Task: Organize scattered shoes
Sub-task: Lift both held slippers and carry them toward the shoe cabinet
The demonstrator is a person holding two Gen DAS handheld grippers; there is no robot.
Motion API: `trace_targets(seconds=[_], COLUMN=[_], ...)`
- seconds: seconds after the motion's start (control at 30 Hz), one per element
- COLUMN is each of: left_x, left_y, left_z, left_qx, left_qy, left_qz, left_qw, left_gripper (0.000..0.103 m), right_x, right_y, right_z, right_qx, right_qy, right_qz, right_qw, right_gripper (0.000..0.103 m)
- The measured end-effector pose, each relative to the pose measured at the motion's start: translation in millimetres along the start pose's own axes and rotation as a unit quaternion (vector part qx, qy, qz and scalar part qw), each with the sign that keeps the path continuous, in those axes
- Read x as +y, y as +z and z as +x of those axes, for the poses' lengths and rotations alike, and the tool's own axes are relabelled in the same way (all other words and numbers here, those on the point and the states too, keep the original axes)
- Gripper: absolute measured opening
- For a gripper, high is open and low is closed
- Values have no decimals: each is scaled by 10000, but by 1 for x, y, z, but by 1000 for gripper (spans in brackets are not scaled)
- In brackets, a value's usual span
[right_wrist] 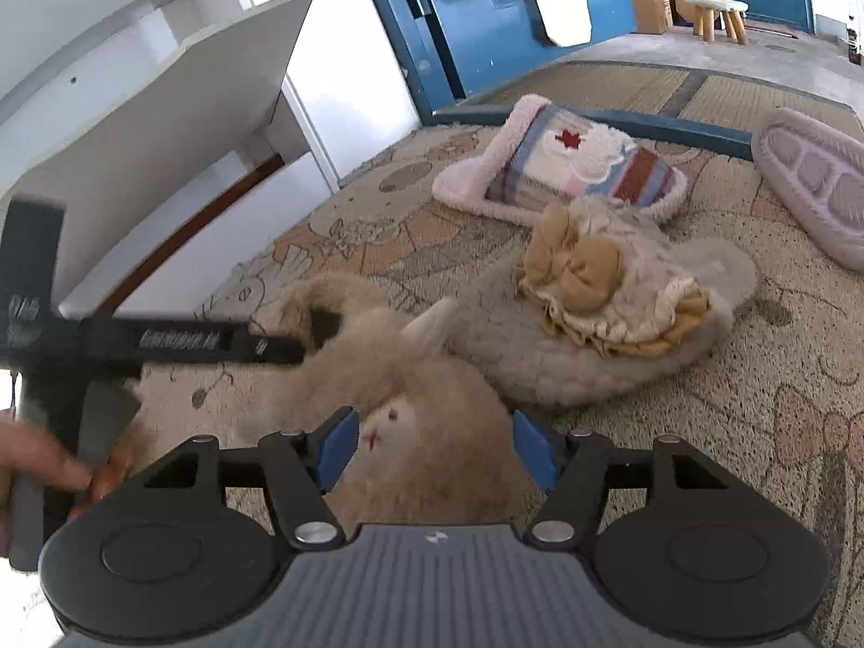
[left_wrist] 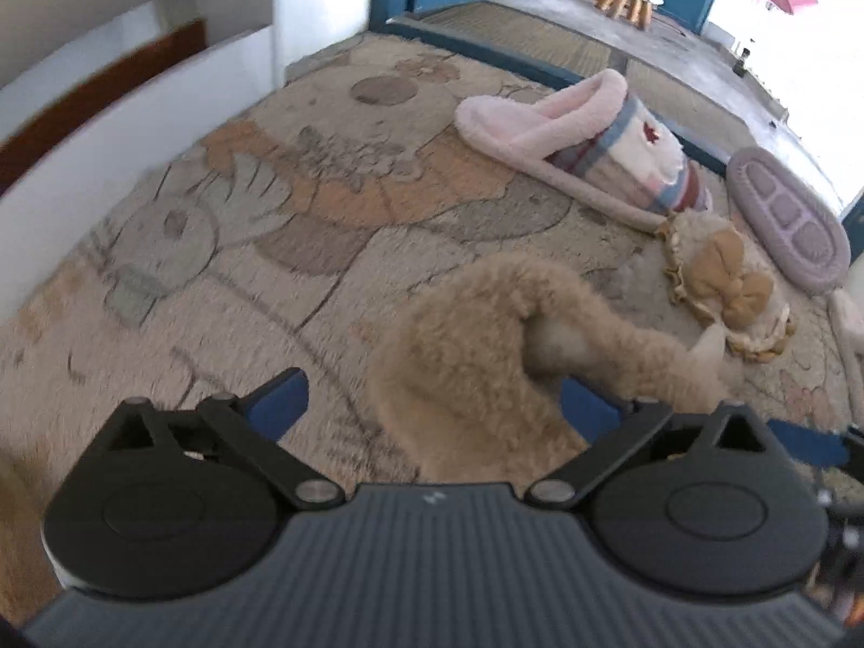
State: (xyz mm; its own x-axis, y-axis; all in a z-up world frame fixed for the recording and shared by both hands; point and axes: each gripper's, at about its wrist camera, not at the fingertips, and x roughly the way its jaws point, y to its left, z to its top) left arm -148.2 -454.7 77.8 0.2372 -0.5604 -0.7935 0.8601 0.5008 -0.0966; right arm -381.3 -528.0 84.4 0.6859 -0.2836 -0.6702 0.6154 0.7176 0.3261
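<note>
Slippers are lying scattered on a worn, low-pile rug (left_wrist: 227,248) printed with faded cartoon shapes. Nearest, a tan fluffy slipper (left_wrist: 475,356) with curly, woolly pile is sitting between the jaws of the left gripper (left_wrist: 432,405), which are standing wide; the right blue pad (left_wrist: 586,410) is reaching into its opening, the left pad sitting clear of it. From the right wrist view, the right gripper (right_wrist: 434,448) is hovering with jaws wide on either side of the same slipper's rounded toe (right_wrist: 421,443), which is showing a small stitched face. Just beyond, touching it, a cream fleece slipper (right_wrist: 605,318) topped with a tan fabric bow and frilled trim is resting upright. Behind that, a pink plush slipper (right_wrist: 561,167) with striped knit upper is lying flat, and a lilac slipper (right_wrist: 810,183) is showing its ridged oval sole.
</note>
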Motion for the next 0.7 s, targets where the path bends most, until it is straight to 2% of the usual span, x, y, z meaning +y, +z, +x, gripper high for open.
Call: trace_targets(seconds=[0.13,0.23,0.3,0.37,0.43,0.53,0.57,0.6,0.7], left_x=[-9,-9,-9,-10,-11,-11,-9,-8,-6], left_y=[1,-2,-3,-2,0,2,3,3,5], left_z=[18,25,30,33,37,40,40,41,42], left_qx=[184,252,297,327,350,316,303,290,276], left_qy=[108,126,137,91,89,182,226,271,310], left_qz=[123,129,133,153,191,222,206,191,170], left_qw=[9997,9995,9994,9993,9992,9991,9991,9990,9990], left_gripper=[103,98,83,75,72,61,51,47,44], right_x=[-1,3,6,14,18,12,6,4,1], right_y=[-1,-1,-2,-4,-6,-7,-6,-7,-8], right_z=[-3,-4,-5,-3,1,6,8,10,18], right_qx=[27,53,78,145,248,331,352,374,463], right_qy=[112,191,236,175,-39,-99,32,104,191], right_qz=[-63,-193,-299,-591,-838,-718,-481,-391,-256], right_qw=[9999,9996,9992,9980,9962,9968,9982,9985,9984], right_gripper=[67,67,70,73,75,76,76,73,61])
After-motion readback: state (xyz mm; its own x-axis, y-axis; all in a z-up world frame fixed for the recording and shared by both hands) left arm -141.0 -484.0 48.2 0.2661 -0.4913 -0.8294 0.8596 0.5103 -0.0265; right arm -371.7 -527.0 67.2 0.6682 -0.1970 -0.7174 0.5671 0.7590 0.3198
